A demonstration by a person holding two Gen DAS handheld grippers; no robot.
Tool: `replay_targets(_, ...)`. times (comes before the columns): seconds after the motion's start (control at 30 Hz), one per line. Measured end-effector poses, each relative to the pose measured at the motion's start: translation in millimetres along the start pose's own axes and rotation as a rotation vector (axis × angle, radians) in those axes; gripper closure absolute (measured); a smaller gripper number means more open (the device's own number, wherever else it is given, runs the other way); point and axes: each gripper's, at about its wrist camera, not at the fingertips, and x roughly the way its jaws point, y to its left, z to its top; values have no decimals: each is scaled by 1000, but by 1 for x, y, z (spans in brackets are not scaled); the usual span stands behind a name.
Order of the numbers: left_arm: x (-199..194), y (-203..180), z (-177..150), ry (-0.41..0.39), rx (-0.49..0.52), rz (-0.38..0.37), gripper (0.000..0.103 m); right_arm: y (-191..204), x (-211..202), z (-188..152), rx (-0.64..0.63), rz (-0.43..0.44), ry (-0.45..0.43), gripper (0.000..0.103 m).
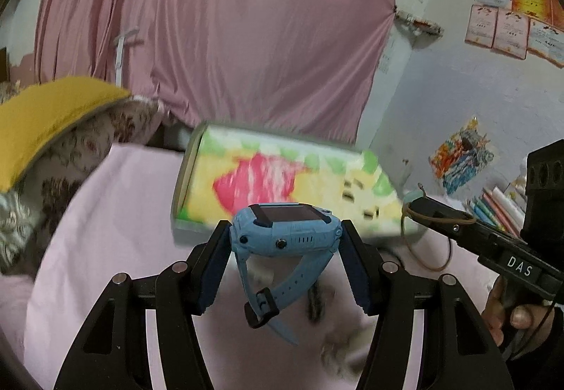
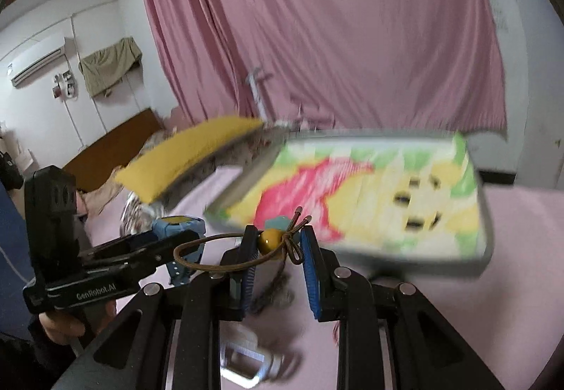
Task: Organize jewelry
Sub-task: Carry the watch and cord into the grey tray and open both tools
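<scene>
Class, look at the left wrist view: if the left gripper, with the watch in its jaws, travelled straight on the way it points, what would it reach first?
Most likely the colourful tin box, lying straight ahead of the left gripper and the blue watch it grips. Motion blur leaves the gap between them uncertain.

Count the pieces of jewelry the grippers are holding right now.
2. A blue watch is clamped in the left gripper; a beaded cord is in the right gripper. More blurred pieces may lie on the bed below.
</scene>
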Motion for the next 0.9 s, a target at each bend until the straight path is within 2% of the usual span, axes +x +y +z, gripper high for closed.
replay_targets(0.23,21,3,54,-84,0,0,48,-17,22,43,4,-82,-112,80)
replay_targets(0.37,50,13,87,-119,-5,28,48,-33,44,69,29,-120,-135,80)
replay_targets(0.47,75,26,101,-113,-19,34,48,-45,68,88,31,-152,-126,80)
replay_targets(0.67,135,53,109,0,-52,82,48,-66,116,98,56,-192,-22,80)
replay_targets(0.9,188,62,91,211,-54,138,48,-86,166,86,72,-237,221,80)
